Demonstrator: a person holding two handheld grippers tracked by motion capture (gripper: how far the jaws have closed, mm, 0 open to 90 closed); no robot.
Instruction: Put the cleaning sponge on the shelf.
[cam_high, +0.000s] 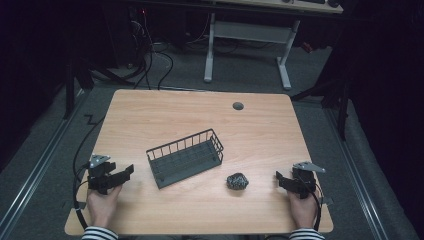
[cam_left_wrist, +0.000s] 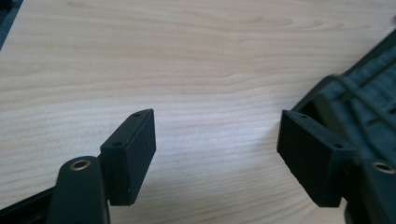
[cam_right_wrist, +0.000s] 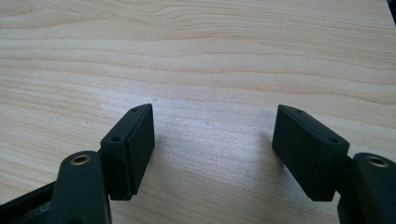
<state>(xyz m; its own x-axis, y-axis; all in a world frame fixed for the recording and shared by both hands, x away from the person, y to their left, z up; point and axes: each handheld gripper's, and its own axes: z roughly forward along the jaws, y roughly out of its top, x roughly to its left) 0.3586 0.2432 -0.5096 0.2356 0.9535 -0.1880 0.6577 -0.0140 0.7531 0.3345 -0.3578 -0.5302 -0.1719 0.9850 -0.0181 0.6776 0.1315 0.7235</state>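
Observation:
A dark wire basket (cam_high: 185, 157) sits near the middle of the wooden table (cam_high: 200, 115), turned at a slant. To its right lies a small dark speckled lump (cam_high: 237, 180). My left gripper (cam_high: 124, 175) rests at the table's front left, open, jaws pointing toward the basket; the basket's corner (cam_left_wrist: 359, 93) appears at the right of the left gripper view, just past the gripper (cam_left_wrist: 215, 140). My right gripper (cam_high: 280, 179) rests at the front right, open, jaws toward the lump. In the right gripper view the gripper (cam_right_wrist: 212, 135) has bare wood between its jaws.
A round grommet (cam_high: 238, 106) is set in the table's far side. Beyond the table stand a white desk frame (cam_high: 247, 45) and cables on the grey floor (cam_high: 150, 60). Hands in striped sleeves hold both grippers at the near edge.

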